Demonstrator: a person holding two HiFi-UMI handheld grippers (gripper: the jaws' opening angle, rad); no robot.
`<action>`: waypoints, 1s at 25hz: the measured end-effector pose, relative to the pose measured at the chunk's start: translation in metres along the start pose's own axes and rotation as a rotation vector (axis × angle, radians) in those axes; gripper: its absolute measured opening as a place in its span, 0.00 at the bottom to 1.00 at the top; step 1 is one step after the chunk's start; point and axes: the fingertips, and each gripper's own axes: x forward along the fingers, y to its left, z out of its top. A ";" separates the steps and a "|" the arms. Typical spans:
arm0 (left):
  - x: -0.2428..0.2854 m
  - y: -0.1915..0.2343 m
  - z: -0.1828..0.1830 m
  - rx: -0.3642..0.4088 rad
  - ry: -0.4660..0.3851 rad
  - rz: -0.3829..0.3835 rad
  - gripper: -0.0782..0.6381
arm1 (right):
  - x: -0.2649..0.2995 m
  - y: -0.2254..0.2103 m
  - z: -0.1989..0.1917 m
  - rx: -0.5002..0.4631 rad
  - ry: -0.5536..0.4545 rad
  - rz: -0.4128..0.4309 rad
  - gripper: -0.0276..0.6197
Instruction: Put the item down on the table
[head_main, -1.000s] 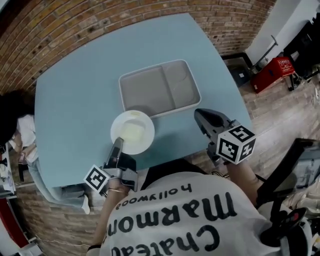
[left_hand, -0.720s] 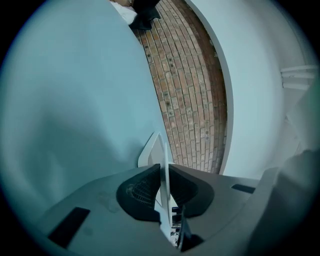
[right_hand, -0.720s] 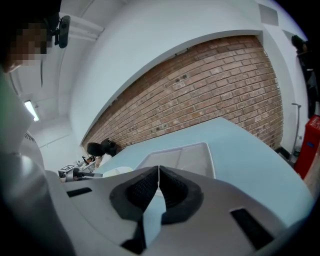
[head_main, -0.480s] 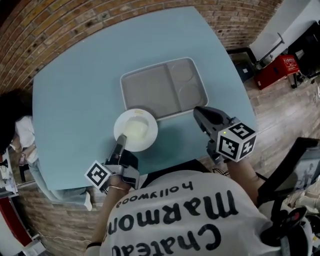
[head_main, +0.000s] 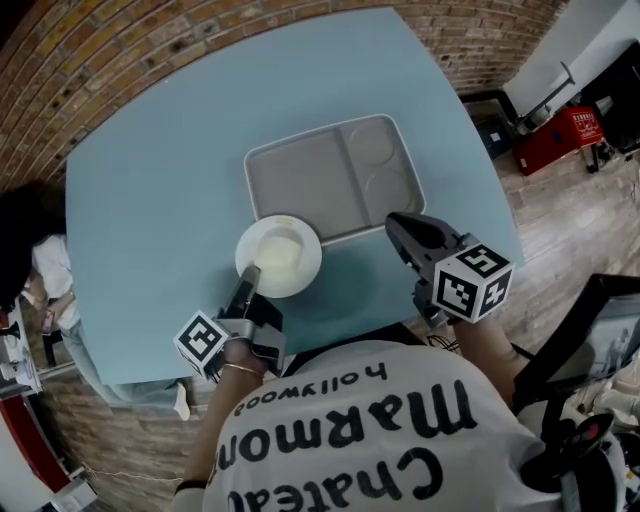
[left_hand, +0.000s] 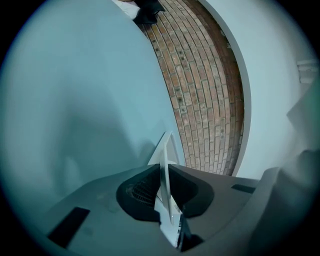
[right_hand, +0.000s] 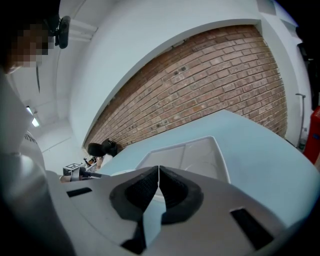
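Observation:
A white bowl (head_main: 280, 256) hovers over the light blue table (head_main: 160, 170), just in front of the grey tray (head_main: 300, 175). My left gripper (head_main: 249, 277) is shut on the bowl's near rim. In the left gripper view that rim (left_hand: 165, 170) stands on edge, pinched between the two dark pads. My right gripper (head_main: 398, 226) hangs over the table's near right edge, beside the tray, with its jaws closed together and nothing between them. The right gripper view shows the tray (right_hand: 200, 157) ahead of my right gripper (right_hand: 158, 172).
The tray has one large compartment and two smaller ones at its right end (head_main: 375, 165). A brick wall (head_main: 90, 50) runs behind the table. A person with dark hair (head_main: 25, 235) sits at the table's left. A red box (head_main: 558, 130) lies on the wooden floor at right.
The left gripper has carried the bowl a little to the right and farther onto the table, toward the tray. The right gripper has barely moved.

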 end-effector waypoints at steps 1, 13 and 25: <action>0.002 -0.001 0.000 0.000 0.006 0.004 0.15 | 0.001 0.000 0.000 0.002 0.003 0.001 0.06; 0.028 0.003 -0.004 0.019 0.044 0.070 0.15 | 0.010 -0.001 -0.006 0.032 0.020 0.010 0.06; 0.029 0.018 -0.003 -0.018 0.028 0.064 0.15 | 0.011 0.002 -0.009 0.028 0.030 0.014 0.06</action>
